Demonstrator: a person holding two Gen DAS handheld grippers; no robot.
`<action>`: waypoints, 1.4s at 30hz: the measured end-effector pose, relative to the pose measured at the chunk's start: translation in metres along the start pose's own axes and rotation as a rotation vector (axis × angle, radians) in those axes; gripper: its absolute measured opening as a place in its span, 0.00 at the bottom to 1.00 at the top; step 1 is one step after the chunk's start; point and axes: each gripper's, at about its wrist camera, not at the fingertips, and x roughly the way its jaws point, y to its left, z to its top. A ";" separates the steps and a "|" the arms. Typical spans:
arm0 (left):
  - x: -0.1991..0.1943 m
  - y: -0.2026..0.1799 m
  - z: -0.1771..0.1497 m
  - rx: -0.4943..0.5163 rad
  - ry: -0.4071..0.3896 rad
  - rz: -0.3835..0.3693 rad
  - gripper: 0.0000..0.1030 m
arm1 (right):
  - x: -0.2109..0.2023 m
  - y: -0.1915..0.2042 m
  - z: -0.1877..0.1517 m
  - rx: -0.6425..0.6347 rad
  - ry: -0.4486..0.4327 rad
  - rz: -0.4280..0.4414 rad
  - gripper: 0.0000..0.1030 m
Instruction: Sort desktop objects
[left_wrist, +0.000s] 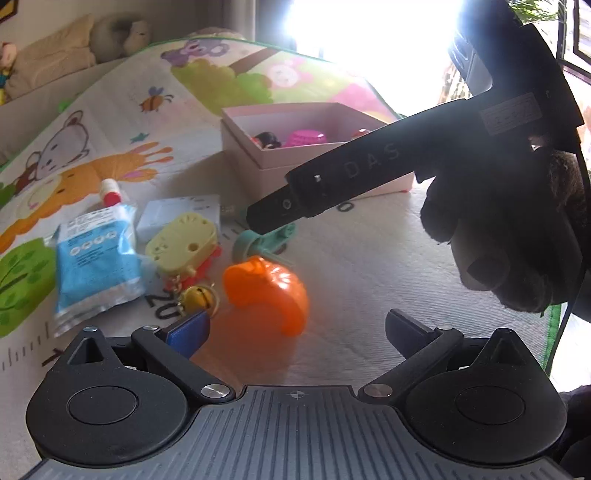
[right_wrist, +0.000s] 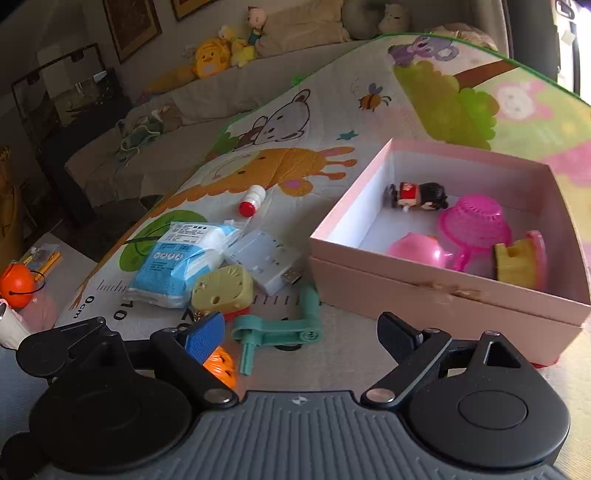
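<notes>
1. Teal crank (right_wrist: 275, 328) on mat (right_wrist: 332, 122), just ahead of right gripper (right_wrist: 301, 332), slightly left; long axis crosswise.
2. Right gripper nearer; fingers apart, empty.
3. Left gripper (left_wrist: 297, 332) apart, empty, facing orange pumpkin (left_wrist: 267, 291).
4. Pink box (right_wrist: 424, 291) to the right.

Cartoon play mat (right_wrist: 332, 122) carries pink box (right_wrist: 443, 291), blue packet (right_wrist: 177, 262), white charger (right_wrist: 264, 264), yellow toy (right_wrist: 221, 290), teal crank (right_wrist: 280, 328), orange pumpkin (left_wrist: 266, 291), red-capped bottle (right_wrist: 252, 199).

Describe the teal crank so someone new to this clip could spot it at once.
Find the pink box on the play mat. Just off its near left corner, at the edge of the loose pile, lies the crank, a bent teal plastic arm with a stubby handle. It is the only teal piece; beside it are a yellow toy and a clear case.
</notes>
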 end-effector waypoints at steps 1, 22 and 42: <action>-0.002 0.004 -0.001 -0.009 0.002 0.008 1.00 | 0.008 0.005 0.000 -0.004 0.004 -0.008 0.89; 0.005 -0.007 0.011 0.027 -0.009 -0.004 1.00 | -0.058 -0.060 -0.058 0.096 -0.052 -0.285 0.76; -0.012 -0.023 0.015 0.110 -0.055 -0.021 1.00 | -0.068 -0.087 -0.077 0.311 -0.191 -0.288 0.95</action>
